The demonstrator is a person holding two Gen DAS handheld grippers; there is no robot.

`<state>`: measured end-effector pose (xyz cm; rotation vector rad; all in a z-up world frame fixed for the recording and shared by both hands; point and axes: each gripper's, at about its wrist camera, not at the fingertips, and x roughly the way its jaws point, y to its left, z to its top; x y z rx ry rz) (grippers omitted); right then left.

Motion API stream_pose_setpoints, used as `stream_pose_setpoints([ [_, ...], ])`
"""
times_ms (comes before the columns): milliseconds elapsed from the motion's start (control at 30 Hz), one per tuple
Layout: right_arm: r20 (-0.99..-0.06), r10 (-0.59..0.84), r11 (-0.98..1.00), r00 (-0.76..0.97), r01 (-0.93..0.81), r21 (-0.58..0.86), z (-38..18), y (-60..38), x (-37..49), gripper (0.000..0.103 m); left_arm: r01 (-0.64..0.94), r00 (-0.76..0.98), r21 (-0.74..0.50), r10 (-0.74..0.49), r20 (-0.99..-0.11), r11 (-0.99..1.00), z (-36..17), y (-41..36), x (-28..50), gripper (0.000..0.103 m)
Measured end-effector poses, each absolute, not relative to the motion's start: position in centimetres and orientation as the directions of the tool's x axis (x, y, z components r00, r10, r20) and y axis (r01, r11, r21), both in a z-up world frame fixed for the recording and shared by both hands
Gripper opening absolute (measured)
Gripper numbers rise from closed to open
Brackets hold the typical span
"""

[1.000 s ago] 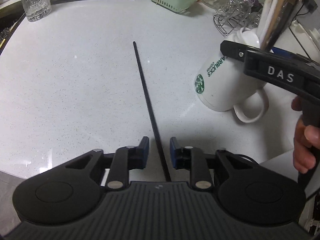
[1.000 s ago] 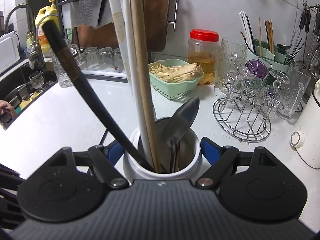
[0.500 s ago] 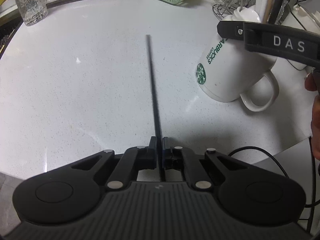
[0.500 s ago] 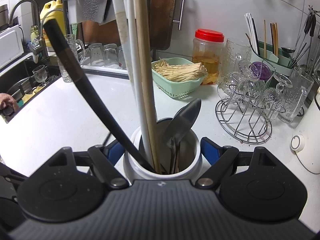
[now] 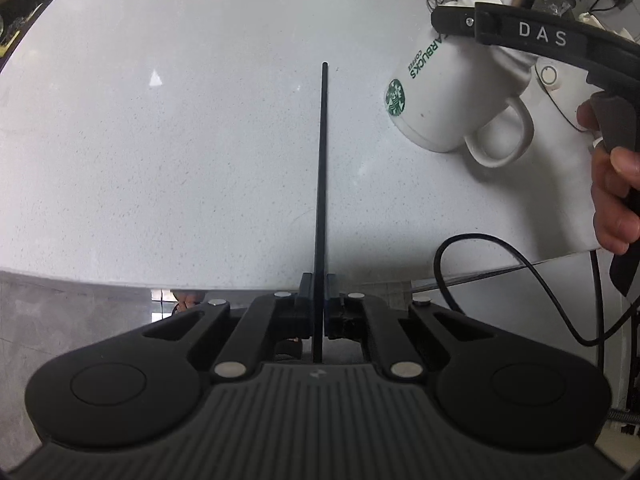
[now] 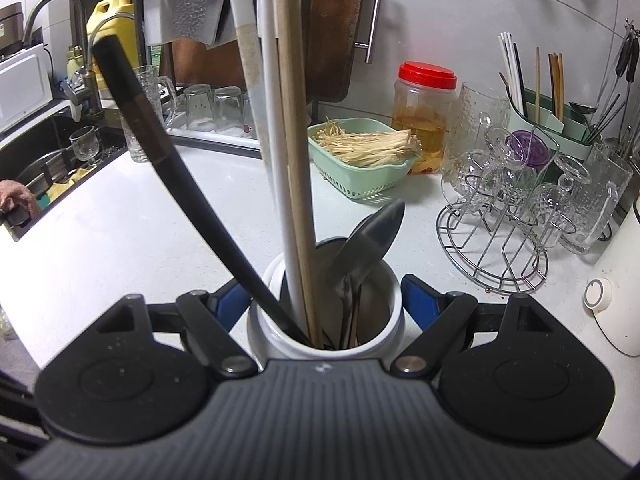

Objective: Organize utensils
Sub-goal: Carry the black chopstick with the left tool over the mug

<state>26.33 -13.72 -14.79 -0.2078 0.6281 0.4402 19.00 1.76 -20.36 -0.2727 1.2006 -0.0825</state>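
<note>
A thin black chopstick (image 5: 322, 160) points straight ahead over the white counter (image 5: 160, 140), and my left gripper (image 5: 319, 285) is shut on its near end, at the counter's front edge. To the right, a tilted white Starbucks mug (image 5: 436, 96) is clamped in my right gripper, whose black finger (image 5: 520, 36) crosses its top. In the right wrist view my right gripper (image 6: 324, 294) is shut on that mug (image 6: 260, 320). The mug holds a black handle (image 6: 160, 152), white handles (image 6: 272, 120), a wooden handle (image 6: 294, 120) and a metal spoon (image 6: 372, 236).
At the back stand a green basket of noodles (image 6: 360, 160), a red-lidded jar (image 6: 426, 116) and a wire rack of glasses (image 6: 500, 240). A sink (image 6: 40, 168) lies at the left. A white appliance (image 6: 616, 292) sits at the right. A black cable (image 5: 500, 248) loops over the counter edge.
The left jaws closed on the black chopstick, and the gripper drew back to the counter's front edge; the chopstick now points straight ahead. The right gripper and mug held still.
</note>
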Motion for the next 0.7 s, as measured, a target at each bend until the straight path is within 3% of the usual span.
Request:
stream_pose_setpoints([
  [133,-0.605,0.336,0.886,0.722,-0.459,-0.056,-14.8,-13.5,26.4,0.084,-0.095,0.353,-0.276,-0.227,-0.907,0.956,-20.2,2.2,18.5,0.007],
  [267,-0.602,0.336,0.887,0.724,-0.458,-0.056,-14.9,-13.5,26.3,0.084,-0.088,0.332,-0.277,-0.234,-0.914,0.957,-20.3,2.1,17.8,0.027],
  [567,-0.598,0.334,0.891,0.728,-0.452,-0.053,-15.0,-13.6,26.3,0.084,-0.113,0.283,-0.276,-0.235,-0.930,0.954,-22.4,2.0,17.6,0.027],
  [633,-0.596,0.334,0.891,0.730,-0.451,-0.054,-15.0,-13.6,26.2,0.084,-0.147,0.285,-0.300,-0.250,-0.925,0.942,-22.8,2.2,17.9,0.024],
  [700,-0.595,0.334,0.891,0.732,-0.451,-0.055,-15.0,-13.6,26.2,0.084,-0.148,0.294,-0.307,-0.255,-0.921,0.940,-22.4,2.3,18.0,0.013],
])
